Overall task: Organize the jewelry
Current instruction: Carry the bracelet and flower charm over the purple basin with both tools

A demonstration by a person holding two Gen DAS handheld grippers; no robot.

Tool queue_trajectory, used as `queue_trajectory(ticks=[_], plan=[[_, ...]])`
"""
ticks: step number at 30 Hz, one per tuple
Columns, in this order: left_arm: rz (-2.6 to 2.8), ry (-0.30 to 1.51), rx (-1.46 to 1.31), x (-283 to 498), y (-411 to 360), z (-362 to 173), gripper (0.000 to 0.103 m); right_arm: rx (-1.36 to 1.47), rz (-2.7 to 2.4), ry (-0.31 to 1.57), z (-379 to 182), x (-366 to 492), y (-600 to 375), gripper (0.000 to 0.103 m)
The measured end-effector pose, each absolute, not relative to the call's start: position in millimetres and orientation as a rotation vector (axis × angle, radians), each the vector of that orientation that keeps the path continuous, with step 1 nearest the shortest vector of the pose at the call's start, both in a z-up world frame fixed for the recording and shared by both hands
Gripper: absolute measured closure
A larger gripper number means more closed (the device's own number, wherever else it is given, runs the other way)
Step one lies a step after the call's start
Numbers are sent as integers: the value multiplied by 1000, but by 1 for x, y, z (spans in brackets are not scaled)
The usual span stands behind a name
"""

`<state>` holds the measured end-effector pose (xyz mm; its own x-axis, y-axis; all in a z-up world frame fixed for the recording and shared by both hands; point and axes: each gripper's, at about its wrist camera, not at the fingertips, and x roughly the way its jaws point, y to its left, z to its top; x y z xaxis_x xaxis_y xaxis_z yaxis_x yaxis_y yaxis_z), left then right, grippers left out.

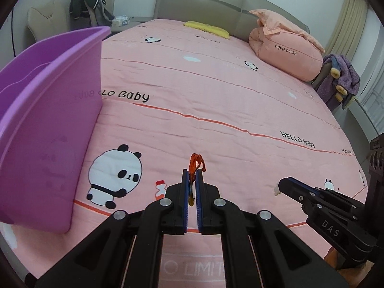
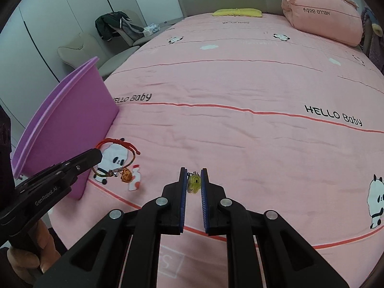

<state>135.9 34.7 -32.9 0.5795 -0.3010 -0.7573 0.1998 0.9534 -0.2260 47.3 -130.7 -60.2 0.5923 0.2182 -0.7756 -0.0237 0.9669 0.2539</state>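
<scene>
The big pink cotton bed sheet with panda pictures (image 1: pixel 216 110) has lots of bare room in the middle and off to the right, so both hands can move about freely. The tall purple plastic bin (image 1: pixel 48 120) stands on the left side of the bed, and its top edge (image 2: pixel 55 88) is high, so things have to go up and over it.

The step looks like carrying: both pieces are lifted off the bed and should go into the bin next. The left tool (image 1: pixel 192 177) is squeezed tight on the red woven string bracelet with a small amber bead (image 2: pixel 117 160), which hangs from it just beside the bin's wall. The right tool (image 2: pixel 194 180) is pinched on the little yellow see-through charm with a smiley face (image 2: pixel 194 182), above the bare sheet.

Next, I think each tool must rise above the bin's rim, move left over the hollow, then let go. The bracelet's loop could catch on the rim if it goes too low
</scene>
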Motion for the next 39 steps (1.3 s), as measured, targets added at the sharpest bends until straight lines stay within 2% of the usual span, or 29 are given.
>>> queue_trajectory(ticks=[11, 21, 30, 39], plan=[[-245, 784, -125, 116, 92, 40, 97, 181, 267, 815, 7, 38, -66, 92], [-110, 717, -110, 129, 164, 82, 97, 166, 429, 764, 53, 66, 12, 92], [30, 727, -114, 134, 236, 81, 97, 116, 555, 767, 68, 93, 86, 92], [121, 788, -137, 138, 284, 56, 97, 80, 607, 850, 54, 117, 139, 92]])
